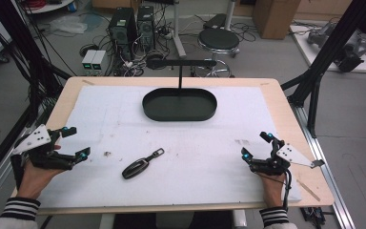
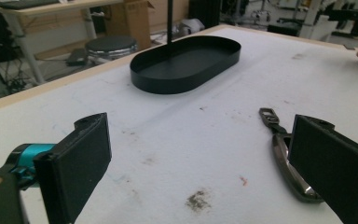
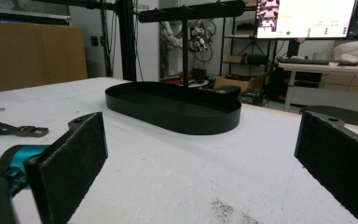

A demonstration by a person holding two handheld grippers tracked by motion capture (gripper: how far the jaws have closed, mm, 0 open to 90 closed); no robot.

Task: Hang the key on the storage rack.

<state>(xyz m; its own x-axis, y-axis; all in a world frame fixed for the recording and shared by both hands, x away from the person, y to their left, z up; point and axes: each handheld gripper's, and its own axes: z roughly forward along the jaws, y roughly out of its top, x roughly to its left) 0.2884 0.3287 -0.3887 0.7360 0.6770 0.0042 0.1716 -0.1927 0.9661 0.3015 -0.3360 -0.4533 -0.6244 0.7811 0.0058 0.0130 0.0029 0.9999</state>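
Wooden table (image 1: 286, 102) covered by a white sheet (image 1: 124, 124), marked with small dark smudges. Item one: a black oval tray (image 1: 179, 105), shallow-walled, at the far middle of the sheet, with a thin upright post (image 1: 179, 76) rising from its back part and carrying a horizontal black bar (image 1: 181, 62) on top (seen low and close in the right gripper view, the tray (image 3: 177, 112) sits straight ahead of the jaws). Item two: a dark car key fob (image 1: 136, 168) with a short strap and metal clasp (image 1: 156, 153), lying flat on the near middle of the sheet, angled toward the tray, touched by nothing. Left gripper (image 1: 75, 143): held in the left hand (image 1: 35, 174) at the near left edge of the sheet, jaws spread wide and empty; in its own view the fob (image 2: 289, 163) lies just beside and partly behind the right-hand jaw. Right gripper (image 1: 256, 144): held in the right hand (image 1: 271, 183) at the near right, jaws likewise wide apart, holding nothing, well apart from the fob. Beyond the table: a round black stool (image 1: 218, 40) and two computer towers (image 1: 131, 28) on the floor among cables.
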